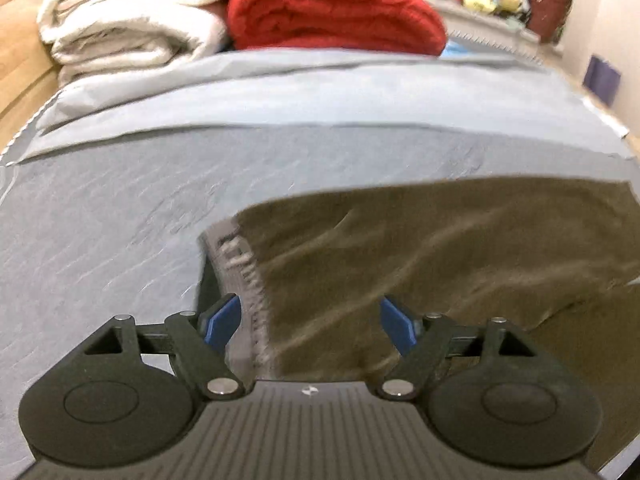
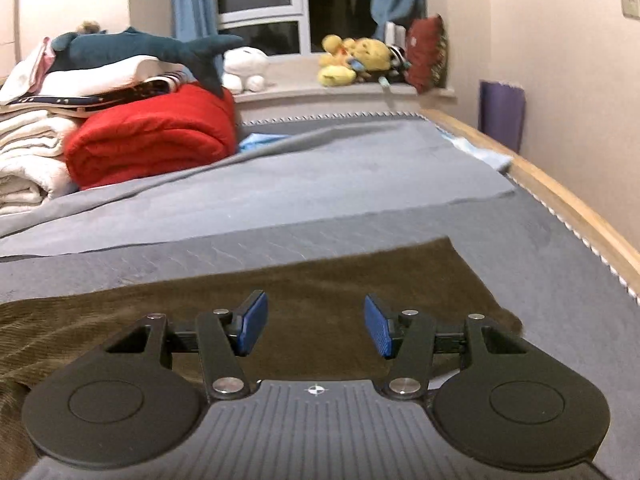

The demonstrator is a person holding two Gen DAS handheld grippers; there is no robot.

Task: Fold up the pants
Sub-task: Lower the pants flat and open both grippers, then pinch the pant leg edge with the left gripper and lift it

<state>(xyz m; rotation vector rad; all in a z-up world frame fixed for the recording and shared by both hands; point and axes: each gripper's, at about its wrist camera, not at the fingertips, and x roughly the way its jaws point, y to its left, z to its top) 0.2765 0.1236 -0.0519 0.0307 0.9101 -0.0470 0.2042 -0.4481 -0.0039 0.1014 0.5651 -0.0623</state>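
Olive-brown corduroy pants (image 1: 440,248) lie flat on the grey bed sheet (image 1: 100,220). In the left wrist view their grey-lined waistband (image 1: 244,272) is turned up at the left end. My left gripper (image 1: 310,320) is open and empty, low over that waistband end. In the right wrist view the pants (image 2: 320,280) stretch across the sheet (image 2: 360,184) to a leg end at the right. My right gripper (image 2: 316,326) is open and empty, just above the pants near that end.
A red folded blanket (image 1: 336,12) and white folded bedding (image 1: 132,20) sit at the head of the bed. Plush toys (image 2: 352,60) and a shark toy (image 2: 140,48) lie by the window. A wooden bed rail (image 2: 560,196) runs along the right edge.
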